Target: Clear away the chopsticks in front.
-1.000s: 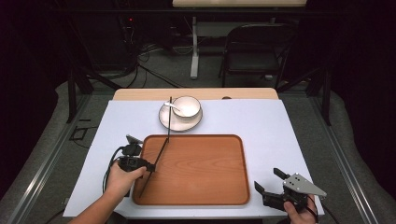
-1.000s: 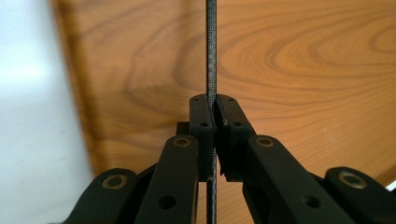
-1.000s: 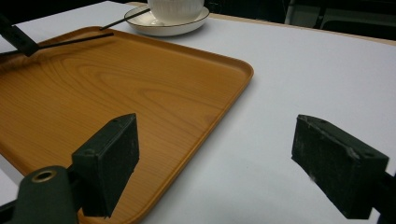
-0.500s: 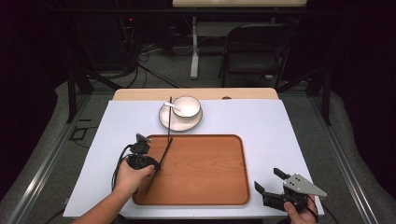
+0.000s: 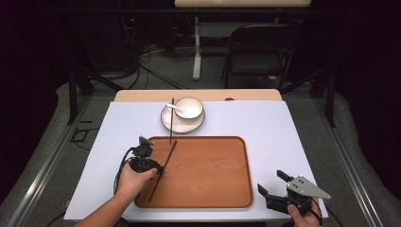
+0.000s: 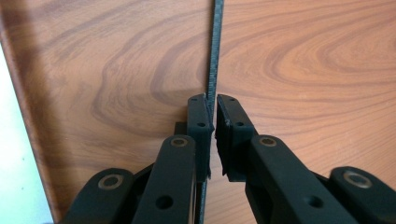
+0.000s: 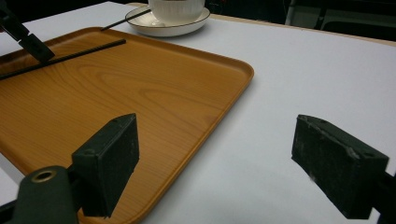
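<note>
A brown wooden tray [image 5: 208, 175] lies in the middle of the white table cover. My left gripper [image 5: 158, 168] is over the tray's left part, shut on a thin black chopstick [image 5: 163, 170] that slants low across the tray. In the left gripper view the pads [image 6: 201, 121] pinch the chopstick [image 6: 214, 56] against the wood grain. A second chopstick [image 5: 171, 123] rests on the white plate [image 5: 166, 124] behind the tray, beside a white bowl [image 5: 190, 108] with a spoon [image 5: 174, 107]. My right gripper [image 5: 273, 184] stands open at the tray's near right corner with nothing between its fingers [image 7: 112, 163].
In the right gripper view the tray [image 7: 140, 93] stretches to the left, with the held chopstick [image 7: 70, 57] and the plate [image 7: 163, 27] beyond it. Bare white cover [image 5: 283, 137] lies to the right of the tray. A dark chair [image 5: 255, 52] stands behind the table.
My left hand has shifted a little to the right, carrying the held chopstick from the tray's left edge to over its left part. The right gripper has stayed in place.
</note>
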The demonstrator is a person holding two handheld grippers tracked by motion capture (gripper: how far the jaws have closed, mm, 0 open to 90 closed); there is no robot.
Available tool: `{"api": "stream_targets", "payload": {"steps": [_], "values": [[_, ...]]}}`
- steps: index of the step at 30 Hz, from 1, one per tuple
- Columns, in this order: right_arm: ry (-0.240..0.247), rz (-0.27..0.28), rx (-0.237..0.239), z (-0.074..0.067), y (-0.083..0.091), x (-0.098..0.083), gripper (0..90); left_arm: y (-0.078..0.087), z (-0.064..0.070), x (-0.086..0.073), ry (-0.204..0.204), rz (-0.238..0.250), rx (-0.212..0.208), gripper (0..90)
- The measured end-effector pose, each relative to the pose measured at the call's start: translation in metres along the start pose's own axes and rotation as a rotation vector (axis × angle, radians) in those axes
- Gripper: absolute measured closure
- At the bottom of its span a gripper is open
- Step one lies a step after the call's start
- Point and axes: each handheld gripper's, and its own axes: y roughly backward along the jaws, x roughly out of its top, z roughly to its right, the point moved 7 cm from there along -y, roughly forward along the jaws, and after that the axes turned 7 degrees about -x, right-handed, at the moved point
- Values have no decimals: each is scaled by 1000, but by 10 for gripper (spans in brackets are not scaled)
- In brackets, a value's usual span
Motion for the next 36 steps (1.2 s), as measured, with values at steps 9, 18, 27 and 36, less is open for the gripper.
{"api": "stream_targets", "payload": {"steps": [9, 18, 27, 36], "values": [[0, 0, 0, 0, 0, 0, 144, -1, -1, -2, 5, -1, -7, 855], [0, 0, -2, 0, 0, 0, 144, 11, 2, 6, -19, 46, -19, 806], [-4, -3, -1, 0, 0, 0, 144, 28, 5, 38, -55, 149, -26, 644], [-5, -4, 0, 0, 0, 0, 144, 38, -1, 73, -102, 256, -1, 511]]}}
